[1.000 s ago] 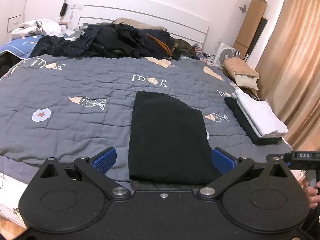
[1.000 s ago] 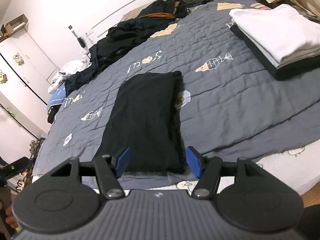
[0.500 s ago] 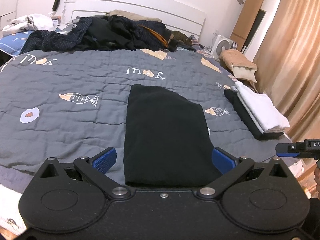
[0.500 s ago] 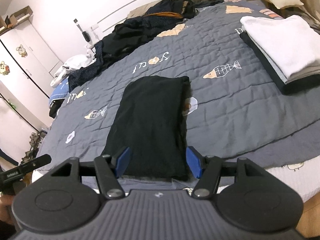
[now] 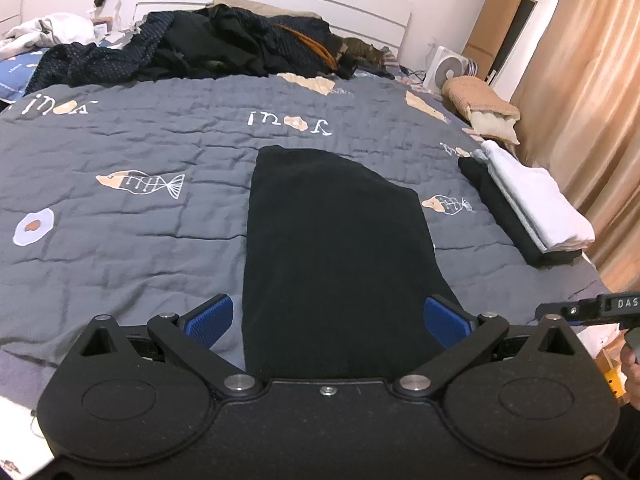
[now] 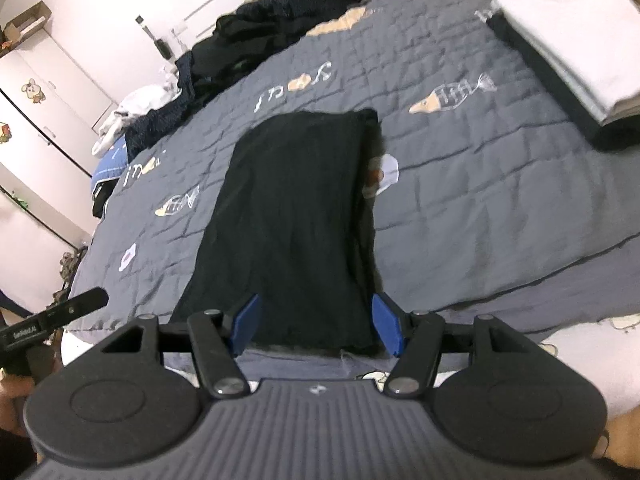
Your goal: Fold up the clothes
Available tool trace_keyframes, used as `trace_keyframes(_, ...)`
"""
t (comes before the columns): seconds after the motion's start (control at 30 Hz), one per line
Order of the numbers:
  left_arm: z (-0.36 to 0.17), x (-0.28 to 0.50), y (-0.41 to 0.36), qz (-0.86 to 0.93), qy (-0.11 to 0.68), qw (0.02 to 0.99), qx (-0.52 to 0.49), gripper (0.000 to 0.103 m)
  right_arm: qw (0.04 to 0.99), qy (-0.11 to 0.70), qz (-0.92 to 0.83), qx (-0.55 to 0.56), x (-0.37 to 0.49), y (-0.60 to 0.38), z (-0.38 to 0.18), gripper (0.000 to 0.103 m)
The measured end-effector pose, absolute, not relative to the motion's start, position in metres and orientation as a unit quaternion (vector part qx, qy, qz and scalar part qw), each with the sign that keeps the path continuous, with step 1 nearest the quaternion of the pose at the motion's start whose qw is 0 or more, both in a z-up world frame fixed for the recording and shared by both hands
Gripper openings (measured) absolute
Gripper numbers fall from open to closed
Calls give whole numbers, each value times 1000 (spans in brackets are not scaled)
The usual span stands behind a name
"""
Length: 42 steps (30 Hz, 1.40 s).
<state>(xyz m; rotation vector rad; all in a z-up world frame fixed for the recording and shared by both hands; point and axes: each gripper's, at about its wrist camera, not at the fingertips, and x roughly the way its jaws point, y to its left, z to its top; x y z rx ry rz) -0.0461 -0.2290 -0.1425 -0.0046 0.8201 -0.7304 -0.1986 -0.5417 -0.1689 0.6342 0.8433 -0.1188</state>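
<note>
The near hem of your black garment [image 5: 336, 248] is cut off in the left wrist view by the tool's own body, and the right wrist view is blurred, so its surface shows only faint wrinkles there. It lies flat on the grey quilt [image 5: 132, 224], folded into a long narrow strip running away from you, near the bed's front edge; its far right corner slants off.

Your left gripper [image 5: 328, 318] has its fingers spread wide, one blue pad on each side of the strip, holding nothing. Your right gripper [image 6: 316, 326] stands partly open over the near hem, also empty.

To the right sits a folded stack [image 5: 528, 204], white on black. A heap of dark clothes [image 5: 224, 44] lies by the headboard, its separate pieces hard to tell apart.
</note>
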Motion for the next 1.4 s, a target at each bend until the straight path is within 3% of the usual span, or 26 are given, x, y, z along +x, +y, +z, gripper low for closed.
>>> trace_keyframes(1.13,-178,18,-232,-323,414,851,-28,103,808,476,43,344,-129,-586,-275,62)
trace_keyframes(1.23,-184,21,-229,-318,419,850,-32,103,802,474,57,359,-126,-591,-283,66)
trace_keyframes(1.4,-192,26,-225,-313,427,848,-34,103,796,461,84,382,-126,-595,-289,85)
